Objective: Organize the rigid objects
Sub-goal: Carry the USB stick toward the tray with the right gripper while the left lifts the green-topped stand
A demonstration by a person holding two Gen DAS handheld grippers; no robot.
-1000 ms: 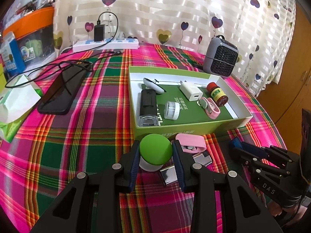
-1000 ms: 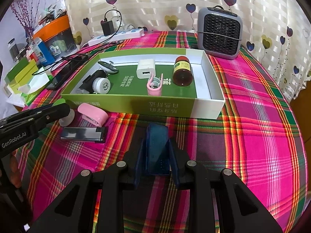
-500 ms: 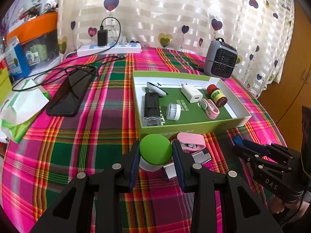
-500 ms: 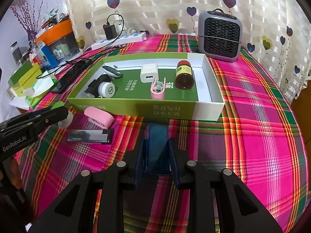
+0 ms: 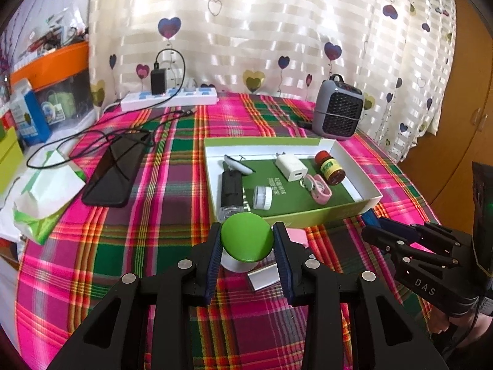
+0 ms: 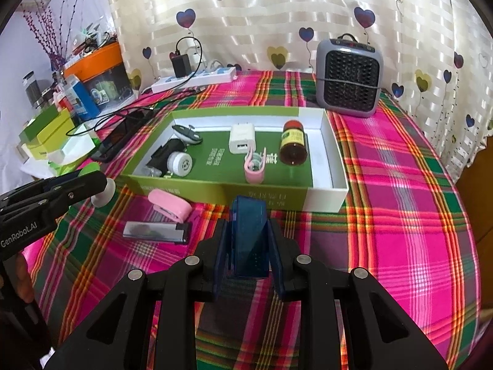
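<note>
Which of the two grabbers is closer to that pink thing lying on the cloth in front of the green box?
Left. The left gripper, clamped on a green-topped object, is right beside the pink stapler. The right gripper, holding a blue case, is farther along the box.

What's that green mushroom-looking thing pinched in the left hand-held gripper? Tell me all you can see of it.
The green mushroom-shaped object has a round, smooth, bright green domed cap on a short white base, seemingly plastic. It stands roughly upright, clamped between the blue-edged fingers of the left hand-held gripper, which press the cap's sides. It sits just before the green box; whether it touches the plaid tablecloth is unclear.
</note>
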